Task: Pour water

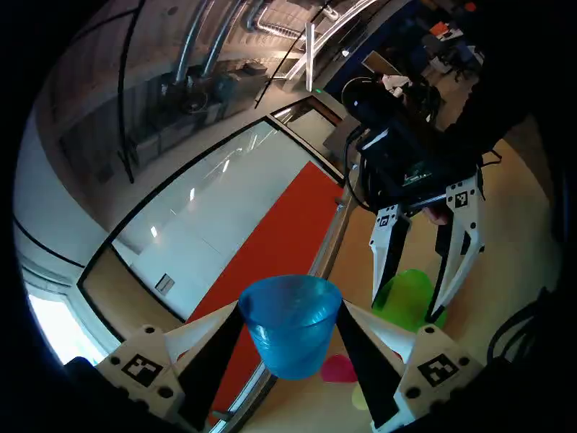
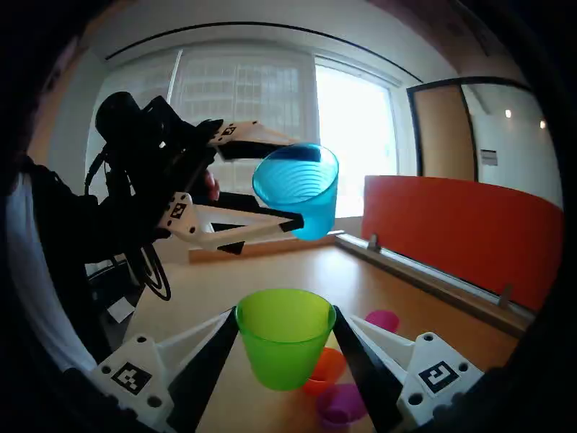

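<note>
A translucent blue cup sits between the fingers of my left gripper, which is shut on it; in the right gripper view the same blue cup is tipped on its side, mouth toward the camera, high above the table. My right gripper is shut on a green cup, held upright over the wooden table. In the left gripper view the green cup shows between the right gripper's white fingers, just beyond and to the right of the blue cup. No water is visible.
Small orange, purple and pink cups stand on the table below the green cup. A red partition runs along the table's far edge. A person's dark sleeve and cables are at the left.
</note>
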